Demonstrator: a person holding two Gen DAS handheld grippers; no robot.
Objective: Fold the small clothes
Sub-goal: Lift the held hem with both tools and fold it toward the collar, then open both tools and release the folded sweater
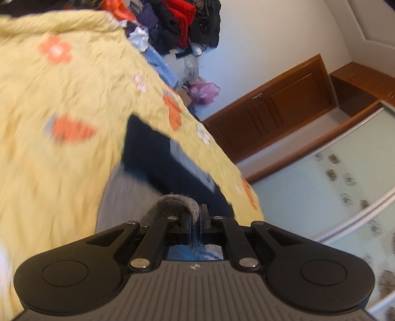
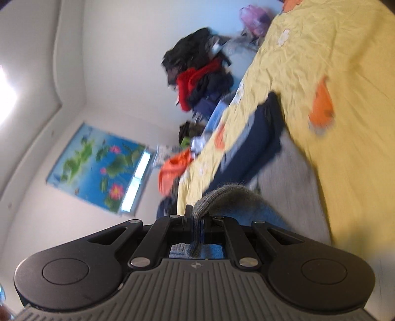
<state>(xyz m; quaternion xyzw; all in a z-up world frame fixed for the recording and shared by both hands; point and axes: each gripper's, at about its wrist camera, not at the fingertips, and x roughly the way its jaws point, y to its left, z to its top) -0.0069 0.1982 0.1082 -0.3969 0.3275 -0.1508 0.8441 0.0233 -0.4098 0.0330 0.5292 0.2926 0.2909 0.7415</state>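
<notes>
The left tongs (image 1: 196, 217) are clenched on a fold of grey knitted garment (image 1: 172, 205), the fabric pinched between the two black fingers and bunched in a hump just ahead of them. The right tongs (image 2: 196, 218) are likewise clenched on a thick fold of the same grey knit (image 2: 227, 197), which spills over and to the right of their fingers. From both views the garment hangs from the grips down toward the bed, its lower grey part (image 1: 126, 202) blurred above the yellow bedspread (image 1: 61, 93), which carries orange and white flower patches. A blue part of the fabric shows beneath each grip.

A dark navy folded garment (image 1: 148, 153) with a pale grey panel lies on the bedspread near the bed's edge, just beyond the held knit. At the far end of the bed is a heap of clothes (image 1: 182, 22) in black, red and navy. A pink plastic bag (image 1: 203, 92) sits past the bed's edge, near a wooden cupboard (image 1: 276, 103) against the wall. The right wrist view shows a lotus-flower poster (image 2: 98, 165) on the white wall.
</notes>
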